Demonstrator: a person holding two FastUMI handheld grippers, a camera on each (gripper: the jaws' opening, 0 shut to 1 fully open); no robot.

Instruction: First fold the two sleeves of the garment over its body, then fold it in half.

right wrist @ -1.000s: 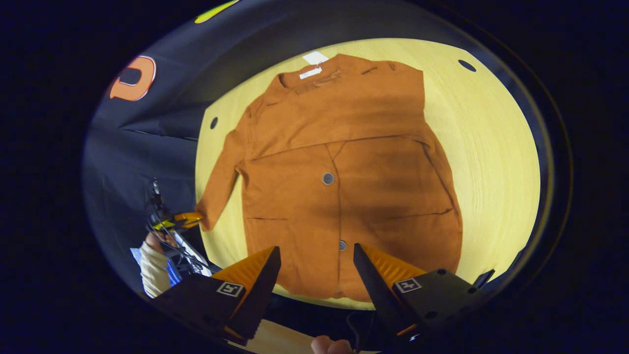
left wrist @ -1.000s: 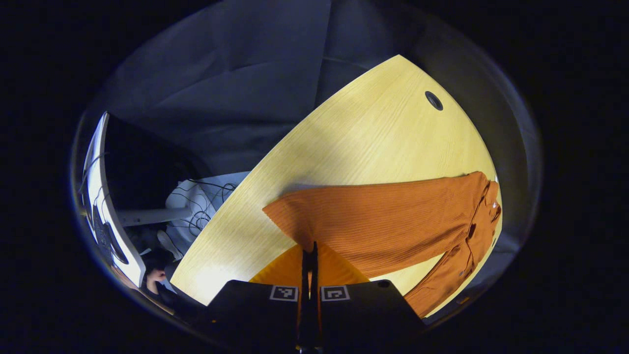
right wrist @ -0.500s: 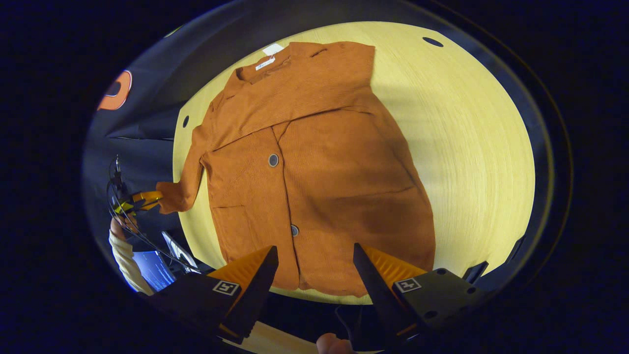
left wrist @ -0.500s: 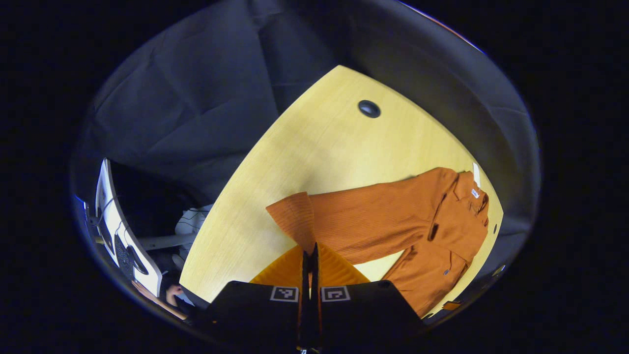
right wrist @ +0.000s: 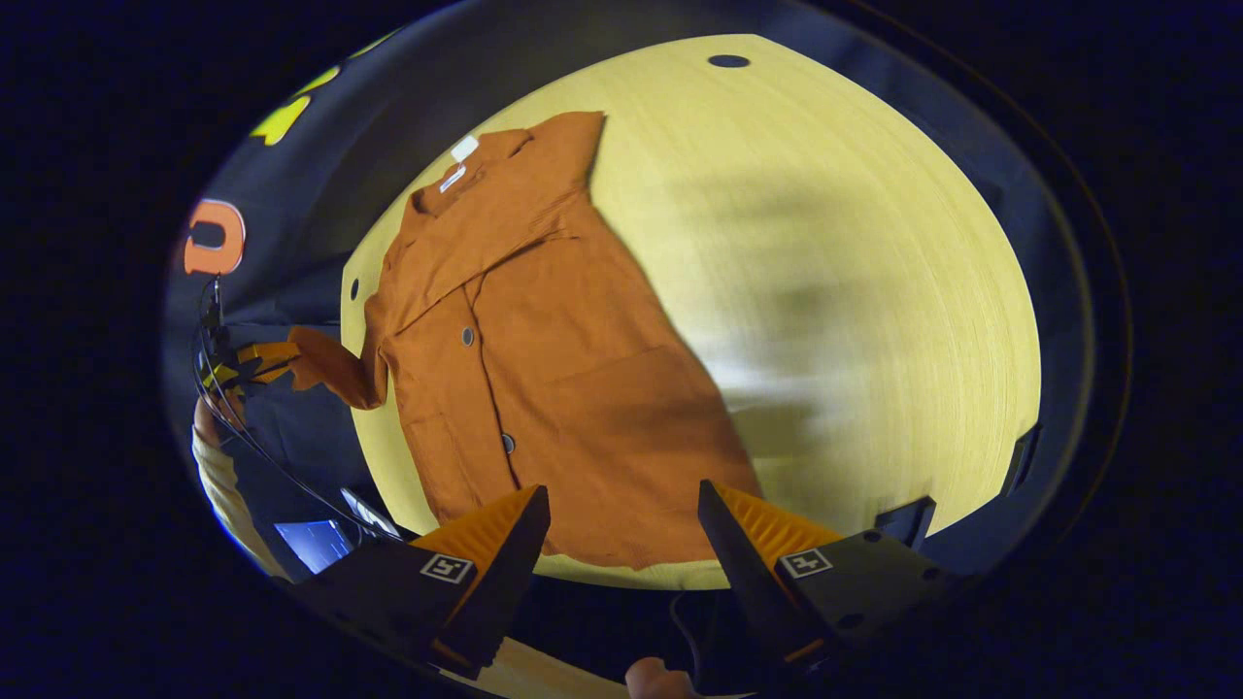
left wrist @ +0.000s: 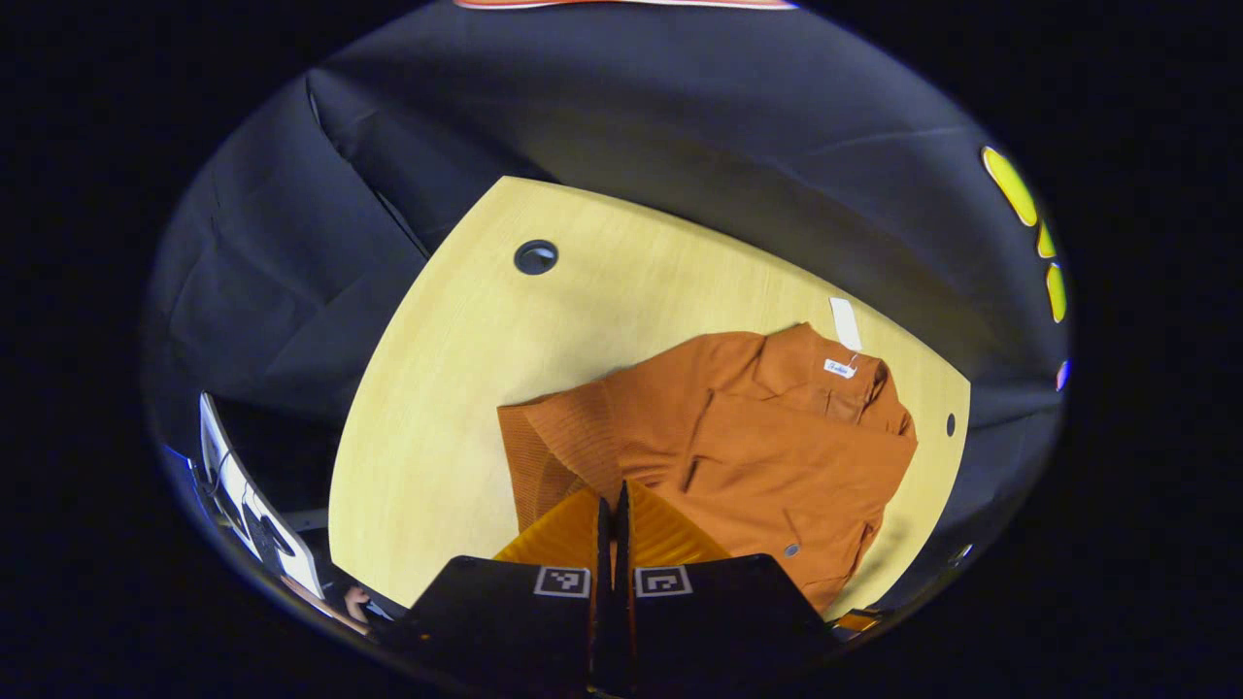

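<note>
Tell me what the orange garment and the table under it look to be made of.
Garment: ribbed, matte woven or knit cloth, perhaps corduroy, judging by fine parallel ridges on the sleeve; it drapes softly. Table: pale wood or wood-look laminate, with straight grain lines and a mild sheen.

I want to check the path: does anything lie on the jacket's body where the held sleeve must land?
Nothing visible does. The left tongs grip the sleeve; the jacket's body lies bare on the table.

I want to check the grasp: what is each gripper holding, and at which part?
The left gripper is shut on the garment's sleeve, at the cuff end. The right gripper is open, holding nothing.
</note>
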